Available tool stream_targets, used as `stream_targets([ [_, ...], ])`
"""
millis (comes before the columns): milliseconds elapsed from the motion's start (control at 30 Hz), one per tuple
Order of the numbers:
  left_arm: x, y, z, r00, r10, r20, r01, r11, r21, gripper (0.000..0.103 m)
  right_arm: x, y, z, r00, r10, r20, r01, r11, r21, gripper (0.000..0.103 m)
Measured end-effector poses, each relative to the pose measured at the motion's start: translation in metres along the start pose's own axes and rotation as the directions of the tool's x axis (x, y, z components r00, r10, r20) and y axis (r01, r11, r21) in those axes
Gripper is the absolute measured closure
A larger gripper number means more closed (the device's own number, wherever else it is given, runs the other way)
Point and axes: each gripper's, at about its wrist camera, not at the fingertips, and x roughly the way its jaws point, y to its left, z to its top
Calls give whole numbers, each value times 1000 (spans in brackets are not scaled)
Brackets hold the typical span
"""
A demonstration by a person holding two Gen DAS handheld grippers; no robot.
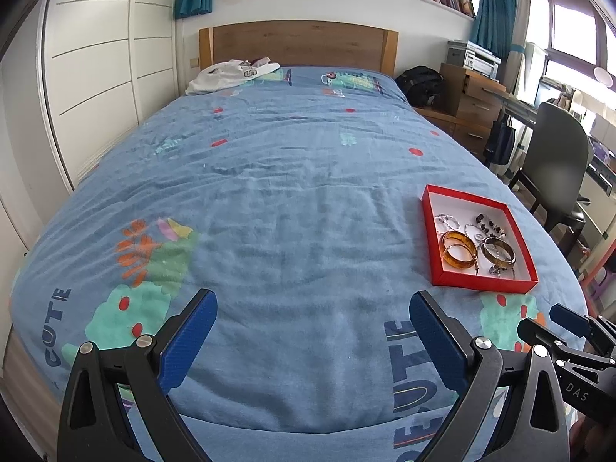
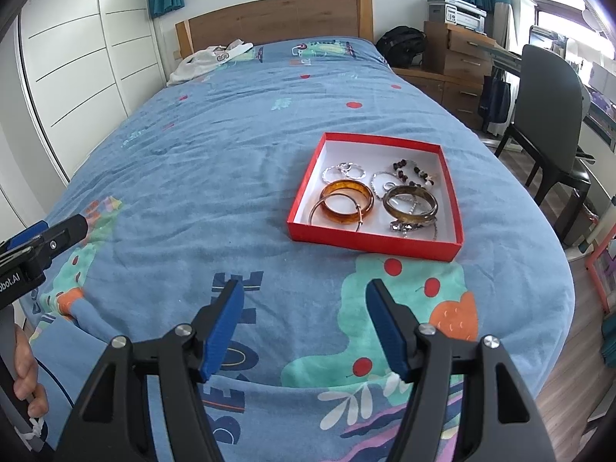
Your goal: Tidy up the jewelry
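Surface: a bed (image 1: 292, 200) covered by a blue printed bedspread, wrinkled, with a wooden headboard (image 1: 300, 42) at its far end. White clothing (image 1: 231, 75) lies on the bedspread just below the headboard. Beside the bed stand white wardrobe doors (image 1: 100, 69) on one side and a wooden drawer unit (image 1: 475, 100) and grey chair (image 1: 558, 158) on the other.

A red tray (image 2: 369, 240) rests on the bedspread, well short of the headboard. It contains an amber bangle (image 2: 346, 201), a darker bangle (image 2: 411, 202), a beaded bracelet (image 2: 414, 172) and silver chains (image 2: 344, 171).

Left gripper (image 1: 312, 327): jaws wide apart, holding nothing, over bare bedspread with the tray off to its right. Right gripper (image 2: 304, 319): jaws apart, empty, the tray just beyond its fingertips.
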Motion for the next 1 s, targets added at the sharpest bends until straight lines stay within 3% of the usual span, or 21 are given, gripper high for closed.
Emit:
stream_targets([
  [1000,10,0,-4,1000,-13,-23,13,1000,-4,4,3,-5,-2,1000,-7,4,7,1000,10,38],
])
